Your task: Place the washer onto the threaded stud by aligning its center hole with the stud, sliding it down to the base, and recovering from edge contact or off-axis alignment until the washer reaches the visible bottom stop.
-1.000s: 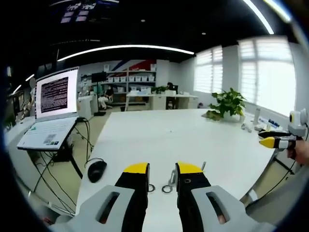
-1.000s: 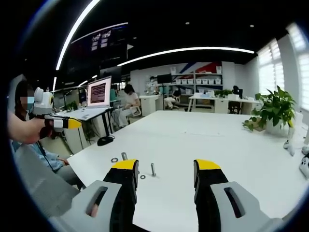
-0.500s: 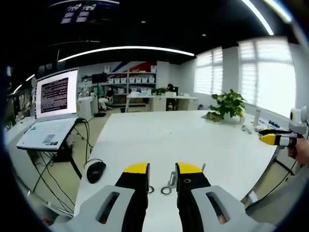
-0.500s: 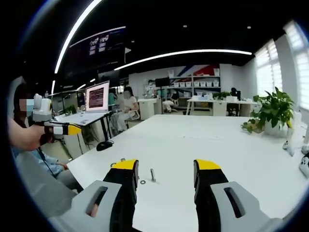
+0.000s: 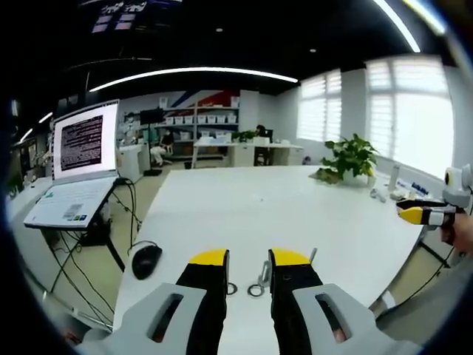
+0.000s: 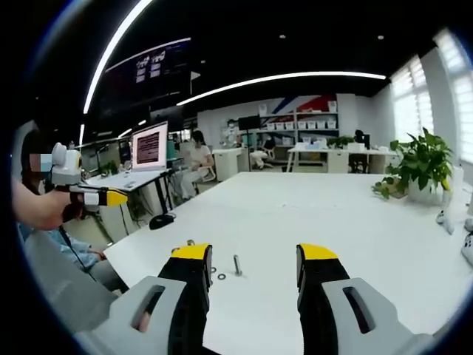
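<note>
Left tongs [image 5: 247, 259]: black, yellow-tipped jaws standing apart with a narrow gap, gripping nothing, low over the white worktop [image 5: 295, 211]
Right tongs [image 6: 253, 255]: jaws spread wide and empty, above the near worktop edge; in the left gripper view they hang at the far right [image 5: 421, 214], held by a hand
Small flat metal washer [image 5: 256, 290]: lying flat on the worktop in the gap between the left tongs' jaws, just ahead of their tips
Second thin metal ring [image 5: 231, 288]: flat beside the left jaw's inner edge, near the washer
Short upright threaded metal stud [image 6: 237, 264]: standing on the worktop between the right tongs' jaws, nearer the left jaw, bare of any washer
Black computer mouse [image 5: 146, 261]: left of the left tongs, by the worktop edge
Open laptop with lit screen [image 5: 77, 166]: far left, on a separate stand
Green potted plant [image 5: 349, 157]: far ahead, right of the left tongs
</note>
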A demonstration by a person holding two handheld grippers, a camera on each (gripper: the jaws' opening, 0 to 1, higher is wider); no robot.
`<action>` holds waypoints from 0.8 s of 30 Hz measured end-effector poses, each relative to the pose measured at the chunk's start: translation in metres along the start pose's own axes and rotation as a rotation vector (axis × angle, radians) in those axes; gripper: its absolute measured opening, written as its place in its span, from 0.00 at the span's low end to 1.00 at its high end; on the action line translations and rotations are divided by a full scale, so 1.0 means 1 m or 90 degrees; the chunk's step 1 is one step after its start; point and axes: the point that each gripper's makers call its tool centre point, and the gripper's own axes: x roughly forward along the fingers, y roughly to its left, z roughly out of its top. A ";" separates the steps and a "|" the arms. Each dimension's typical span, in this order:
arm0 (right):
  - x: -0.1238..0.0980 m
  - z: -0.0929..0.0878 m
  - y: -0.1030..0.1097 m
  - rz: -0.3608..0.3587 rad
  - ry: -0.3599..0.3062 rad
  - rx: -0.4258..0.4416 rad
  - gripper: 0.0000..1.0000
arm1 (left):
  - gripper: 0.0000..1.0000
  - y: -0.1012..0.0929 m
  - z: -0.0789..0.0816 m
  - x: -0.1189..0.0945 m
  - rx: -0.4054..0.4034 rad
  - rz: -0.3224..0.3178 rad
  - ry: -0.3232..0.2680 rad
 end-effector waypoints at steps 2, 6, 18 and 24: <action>0.000 0.003 -0.004 -0.009 -0.008 -0.004 0.48 | 0.19 0.001 -0.001 0.002 -0.002 0.001 0.005; -0.001 0.001 -0.009 -0.017 -0.009 0.012 0.48 | 0.19 0.003 -0.003 0.006 0.002 -0.001 0.017; -0.002 0.002 -0.005 -0.011 -0.014 0.000 0.48 | 0.18 0.011 -0.028 0.025 -0.029 0.012 0.098; -0.003 0.004 -0.006 -0.014 -0.017 -0.008 0.48 | 0.19 0.009 -0.042 0.037 -0.020 0.000 0.150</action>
